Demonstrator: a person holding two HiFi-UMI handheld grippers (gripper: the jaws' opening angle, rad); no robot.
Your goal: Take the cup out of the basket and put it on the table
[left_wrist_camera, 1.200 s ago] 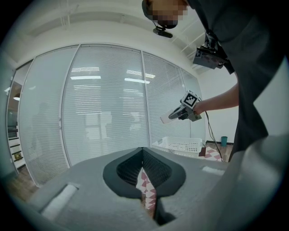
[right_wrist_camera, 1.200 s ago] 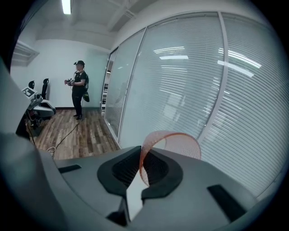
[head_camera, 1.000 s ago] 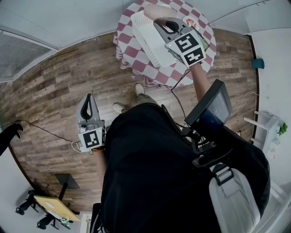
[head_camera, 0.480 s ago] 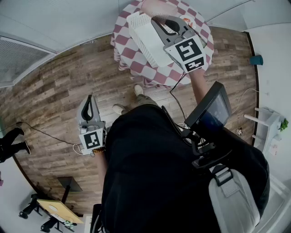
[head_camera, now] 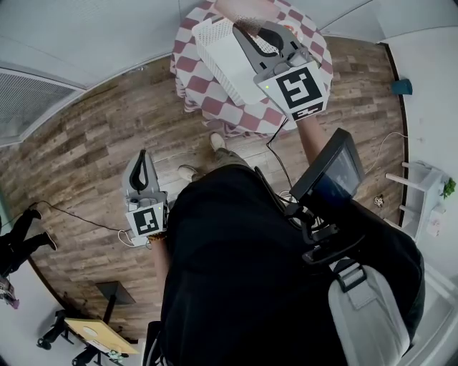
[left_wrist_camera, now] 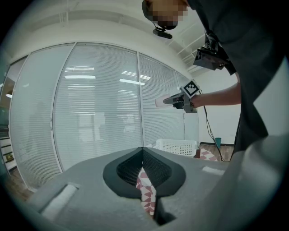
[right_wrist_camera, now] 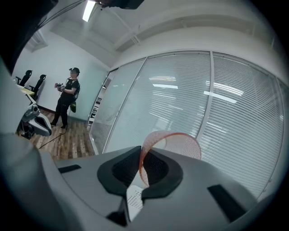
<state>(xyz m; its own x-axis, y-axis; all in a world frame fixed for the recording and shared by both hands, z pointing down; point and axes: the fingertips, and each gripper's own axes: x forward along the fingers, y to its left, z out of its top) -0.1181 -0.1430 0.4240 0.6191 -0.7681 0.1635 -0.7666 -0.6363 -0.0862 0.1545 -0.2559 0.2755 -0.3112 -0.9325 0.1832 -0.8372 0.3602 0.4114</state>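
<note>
A pink translucent cup [right_wrist_camera: 174, 146] hangs in the air, its rim pinched by my right gripper [right_wrist_camera: 141, 164], which is shut on it. In the head view the cup [head_camera: 247, 10] and right gripper [head_camera: 243, 30] are above the white slatted basket [head_camera: 225, 61], which stands on a round table with a red-and-white checked cloth [head_camera: 192, 71]. My left gripper [head_camera: 141, 161] hangs low at my left side over the wood floor, jaws together and nothing between them. The left gripper view shows the basket [left_wrist_camera: 177, 147] and the raised right gripper [left_wrist_camera: 180, 100] ahead.
A screen device [head_camera: 333, 171] is strapped at my chest. A teal bin [head_camera: 401, 87] and a white shelf [head_camera: 422, 207] stand at the right wall. Another person [right_wrist_camera: 67, 101] stands far off on the wood floor. Glass walls with blinds surround the table.
The right gripper with the cup has shifted slightly up and to the left over the basket. The left gripper has stayed at my side. A person at the left edge has moved.
</note>
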